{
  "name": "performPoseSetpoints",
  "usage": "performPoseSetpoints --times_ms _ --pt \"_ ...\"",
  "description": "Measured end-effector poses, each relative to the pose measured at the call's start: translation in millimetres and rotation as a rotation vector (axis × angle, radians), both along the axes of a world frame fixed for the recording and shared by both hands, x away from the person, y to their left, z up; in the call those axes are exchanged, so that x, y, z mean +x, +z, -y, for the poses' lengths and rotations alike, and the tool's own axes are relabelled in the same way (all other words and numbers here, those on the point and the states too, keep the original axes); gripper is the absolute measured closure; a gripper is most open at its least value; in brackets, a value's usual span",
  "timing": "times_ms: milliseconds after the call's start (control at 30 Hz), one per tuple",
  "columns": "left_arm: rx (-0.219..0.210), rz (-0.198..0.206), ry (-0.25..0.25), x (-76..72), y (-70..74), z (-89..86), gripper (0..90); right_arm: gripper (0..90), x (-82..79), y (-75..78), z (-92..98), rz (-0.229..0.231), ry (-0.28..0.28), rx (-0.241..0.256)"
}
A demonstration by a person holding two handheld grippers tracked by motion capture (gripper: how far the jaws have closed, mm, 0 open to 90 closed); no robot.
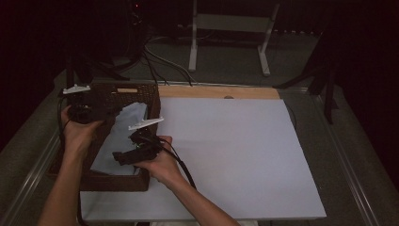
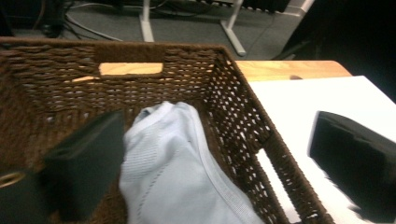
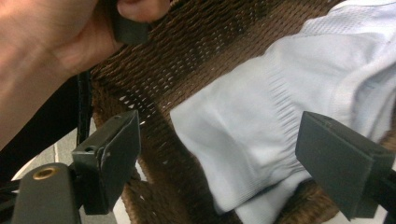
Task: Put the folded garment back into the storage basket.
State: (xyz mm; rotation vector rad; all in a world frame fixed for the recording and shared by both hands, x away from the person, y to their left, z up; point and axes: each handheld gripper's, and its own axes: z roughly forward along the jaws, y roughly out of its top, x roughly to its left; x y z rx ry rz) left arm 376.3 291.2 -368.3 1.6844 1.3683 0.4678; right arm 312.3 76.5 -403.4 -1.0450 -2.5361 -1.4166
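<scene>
At the table's left edge, the left gripper (image 1: 87, 113) hovers with jaws apart over the wicker basket (image 1: 141, 92), above the pale blue garment (image 1: 124, 129) inside; the right gripper (image 3: 219, 163), jaws spread, straddles its sleeve, apparently to grab it.

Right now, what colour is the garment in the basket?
Pale blue garment, clearest in the right gripper view.
</scene>
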Motion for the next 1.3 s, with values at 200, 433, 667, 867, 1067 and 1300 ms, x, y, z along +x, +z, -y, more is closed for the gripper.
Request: performPoseSetpoints --times_ms 200,433,667,867,1067,1300 --pt "0.007 0.022 -0.026 -2.9 1.5 5.8 3.9 11.1 -0.2 2.9 10.5 0.031 0.002 0.010" --pt "0.022 0.036 -0.059 -10.0 -1.6 12.2 3.7 9.6 2.5 6.3 30.3 0.057 -0.013 0.003" --pt "0.025 0.056 -0.076 -20.9 -3.8 17.9 3.7 9.1 7.2 5.0 57.0 0.074 -0.057 0.001" --pt "0.021 0.075 -0.103 -33.3 -3.2 26.0 3.7 8.8 9.0 3.3 81.5 0.079 -0.088 0.017" --pt "0.027 0.102 -0.127 -46.2 -0.5 33.8 3.7 8.5 8.8 3.0 100.7 0.087 -0.109 0.036" --pt "0.036 0.112 -0.130 -57.5 -1.7 38.3 3.7 8.5 7.4 2.4 123.7 0.110 -0.128 0.039"
